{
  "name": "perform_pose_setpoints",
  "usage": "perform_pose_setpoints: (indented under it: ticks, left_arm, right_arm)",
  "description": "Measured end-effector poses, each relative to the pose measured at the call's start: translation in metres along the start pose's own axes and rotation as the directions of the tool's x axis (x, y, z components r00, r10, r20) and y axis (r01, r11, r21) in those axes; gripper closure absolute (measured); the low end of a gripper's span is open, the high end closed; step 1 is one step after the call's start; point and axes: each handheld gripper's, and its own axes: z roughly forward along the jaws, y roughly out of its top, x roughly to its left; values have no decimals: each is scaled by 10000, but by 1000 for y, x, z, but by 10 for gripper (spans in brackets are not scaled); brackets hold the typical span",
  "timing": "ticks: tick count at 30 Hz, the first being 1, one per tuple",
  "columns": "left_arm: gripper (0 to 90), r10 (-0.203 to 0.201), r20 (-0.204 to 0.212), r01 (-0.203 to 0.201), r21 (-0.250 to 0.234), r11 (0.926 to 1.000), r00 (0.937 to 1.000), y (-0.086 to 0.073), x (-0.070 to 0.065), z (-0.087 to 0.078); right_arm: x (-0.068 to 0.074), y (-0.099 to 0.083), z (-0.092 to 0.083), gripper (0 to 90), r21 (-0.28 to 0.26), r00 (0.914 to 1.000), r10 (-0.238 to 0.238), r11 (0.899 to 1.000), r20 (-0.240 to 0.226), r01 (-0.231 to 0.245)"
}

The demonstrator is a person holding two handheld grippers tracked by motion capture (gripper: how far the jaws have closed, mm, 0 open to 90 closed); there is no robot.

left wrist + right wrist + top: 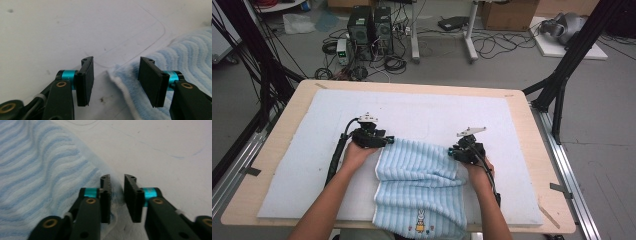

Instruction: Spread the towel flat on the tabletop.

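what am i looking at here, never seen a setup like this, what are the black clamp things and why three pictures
A person sits at a table covered with a pale mat and holds a hand-operated two-jaw tool in each hand. There is no robot arm.

The high view looks down from above the person: the left tool and the right tool sit at the far corners of a blue-and-white striped towel, which lies folded and rumpled, its near end hanging over the table edge.

The other two pictures come from small cameras riding on each tool, looking along its black jaws.

In the left gripper view, the left tool is open, with the towel's corner between its jaws but not pinched. In the right gripper view, the right tool has narrow jaws with the towel's edge between them; whether it grips is unclear.
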Motion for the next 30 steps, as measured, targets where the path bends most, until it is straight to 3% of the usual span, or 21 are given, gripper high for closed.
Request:
perform_pose_setpoints:
  ticks: [4, 6, 7, 9, 13, 17, 23, 27, 30]
  left_arm:
    - [558, 889, -537, -875, 281, 9958, 9946, 1, -7, 0]
    - [744, 1206, -439, -1187, 434, 9920, 9917, 1, -8, -2]
    - [779, 1229, -401, -1210, 454, 9916, 9916, 1, -7, -3]
    - [808, 1183, -355, -1169, 384, 9924, 9924, 1, -6, -3]
    - [843, 689, -398, -707, -467, 9964, 9968, 6, -1, -10]
    - [840, 324, -416, -364, -1006, 9943, 9986, 18, 6, -12]
    - [837, -76, -531, 22, -1017, 9948, 9986, 37, 21, -5]
    - [839, -296, -494, 230, -1298, 9913, 9983, 48, 30, -4]
    - [842, -430, -544, 345, -1479, 9884, 9976, 55, 36, -2]
  right_arm:
    - [0, 3, 0, 835, 177, 9996, -247, 9995, -160, 250]
    - [-1, 3, 1, 838, 129, 9994, -242, 9996, -248, 245]
    - [-1, 3, 1, 839, 115, 9994, -239, 9996, -251, 242]
    - [-1, 4, 1, 841, 92, 9993, -327, 9994, -193, 329]
    - [-2, 7, 2, 841, -121, 9986, -523, 9986, 119, 524]
    - [-10, 16, 1, 841, -798, 9986, -416, 9958, 319, 441]
    - [-24, 41, 5, 841, -1294, 9976, -424, 9904, 545, 491]
    - [-37, 51, 10, 841, -1731, 9986, -92, 9847, 514, 179]
    - [-42, 61, 17, 842, -1656, 9977, -97, 9860, 677, 208]
